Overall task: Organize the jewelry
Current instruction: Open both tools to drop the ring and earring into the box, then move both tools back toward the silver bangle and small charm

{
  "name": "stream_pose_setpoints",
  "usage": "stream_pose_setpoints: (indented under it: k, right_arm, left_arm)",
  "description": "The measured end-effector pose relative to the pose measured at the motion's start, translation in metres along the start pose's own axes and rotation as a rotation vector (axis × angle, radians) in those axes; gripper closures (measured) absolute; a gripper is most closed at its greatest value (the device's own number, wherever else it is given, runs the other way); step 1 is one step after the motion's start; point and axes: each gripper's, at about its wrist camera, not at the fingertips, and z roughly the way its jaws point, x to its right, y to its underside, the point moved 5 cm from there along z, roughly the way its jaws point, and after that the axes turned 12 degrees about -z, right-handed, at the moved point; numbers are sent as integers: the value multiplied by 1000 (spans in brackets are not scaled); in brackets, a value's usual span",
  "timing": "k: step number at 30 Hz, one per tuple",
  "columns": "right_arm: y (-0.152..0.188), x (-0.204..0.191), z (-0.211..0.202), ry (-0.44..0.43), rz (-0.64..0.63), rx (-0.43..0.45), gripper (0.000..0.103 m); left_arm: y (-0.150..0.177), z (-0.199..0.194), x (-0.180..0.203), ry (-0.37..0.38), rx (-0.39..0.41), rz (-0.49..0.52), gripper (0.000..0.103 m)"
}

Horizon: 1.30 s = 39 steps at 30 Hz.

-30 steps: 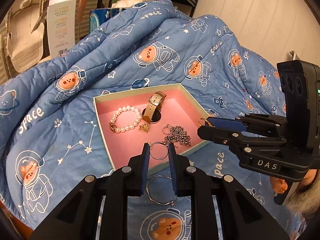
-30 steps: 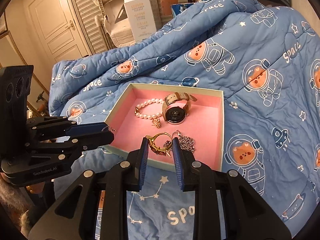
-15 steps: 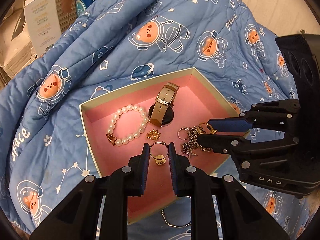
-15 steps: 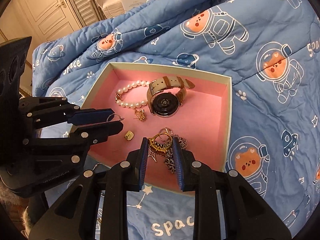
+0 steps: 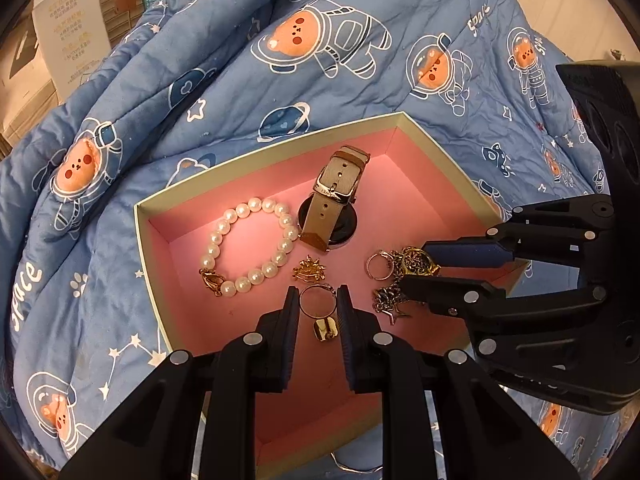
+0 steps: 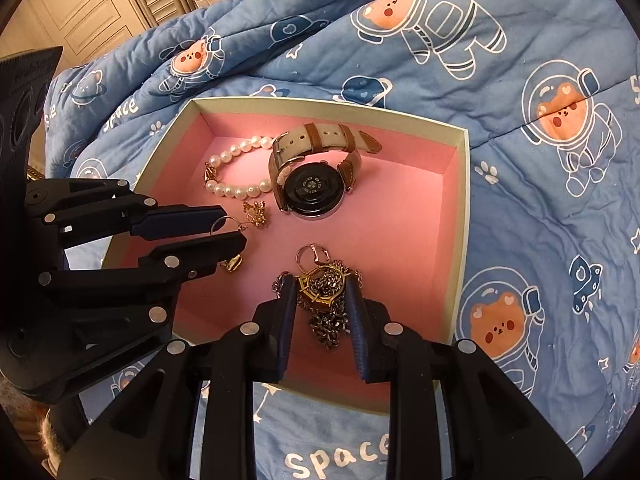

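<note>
Both grippers hold jewelry over a pink-lined box [image 5: 436, 148] on a blue blanket [image 5: 280, 92].

The left gripper [image 5: 318, 300] is nearly closed, its pads pinching a thin hoop earring [image 5: 317, 301] with a gold tag hanging below it, low over the box floor. The right gripper [image 6: 320, 292] is narrowly closed on a gold ring [image 6: 318, 286], just above a tangled chain [image 6: 328, 328]. A pearl bracelet [image 5: 256, 248], a watch [image 6: 312, 184] and a small gold charm [image 5: 309, 271] lie in the box.

A: The quilt [image 5: 240, 80] looks like soft, matt cloth. And the box [image 5: 440, 152]?

B: Matt pink card. Glossy pearls [image 5: 248, 248], shiny metal chain [image 6: 328, 320], leather-trimmed watch strap [image 6: 320, 138].
</note>
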Motion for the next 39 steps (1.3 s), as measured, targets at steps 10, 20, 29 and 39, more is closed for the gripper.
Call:
stream_pose_setpoints:
  k: [10, 20, 29, 39]
  right_arm:
    - [0, 5, -27, 5, -8, 107, 52]
    - [24, -16, -81, 46, -21, 309, 29]
    - [79, -58, -78, 65, -35, 324, 29]
    - [126, -104, -59, 13, -12, 310, 38]
  left_arm:
    - [-11, -26, -11, 21, 98, -73, 48]
    - [12, -76, -24, 152, 242, -227, 8]
    - [82, -83, -50, 134, 269, -297, 7]
    - [144, -87, -55, 10, 276, -245, 7]
